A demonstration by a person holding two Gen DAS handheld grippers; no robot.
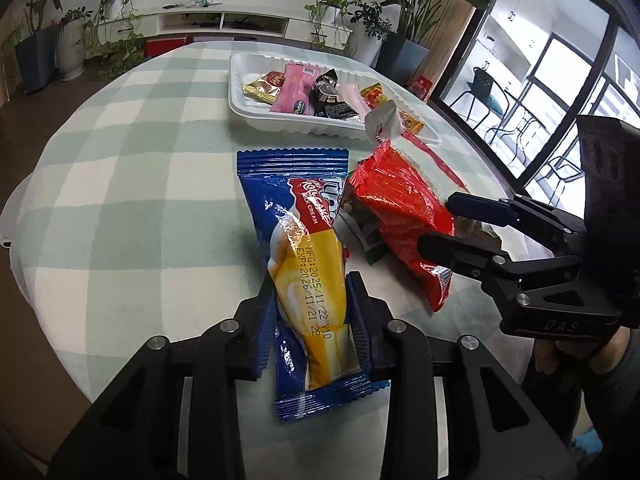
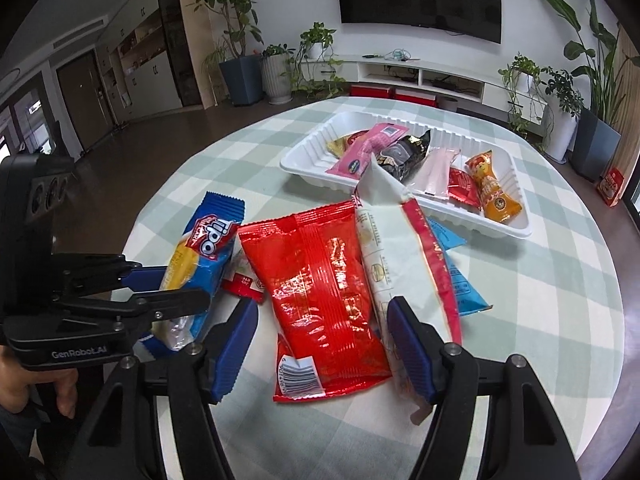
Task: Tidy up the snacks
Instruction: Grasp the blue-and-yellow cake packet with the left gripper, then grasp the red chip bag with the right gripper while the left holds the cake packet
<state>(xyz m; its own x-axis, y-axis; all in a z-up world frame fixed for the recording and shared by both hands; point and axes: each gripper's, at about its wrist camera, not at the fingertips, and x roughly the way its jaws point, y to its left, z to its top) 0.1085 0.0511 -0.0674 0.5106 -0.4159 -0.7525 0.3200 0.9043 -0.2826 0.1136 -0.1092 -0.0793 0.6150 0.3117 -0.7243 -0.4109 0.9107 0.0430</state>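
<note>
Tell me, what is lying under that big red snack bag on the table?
Under the red bag, edges of other packs poke out: a small red-and-white pack at its left and a white pouch at its right, itself over a blue packet. Anything beneath its middle is covered.

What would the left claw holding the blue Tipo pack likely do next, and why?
Probably lift the Tipo pack and carry it toward the white tray. The left gripper is already shut on it, and the tray holds other sorted snacks. The right gripper is open over the red bag.
</note>
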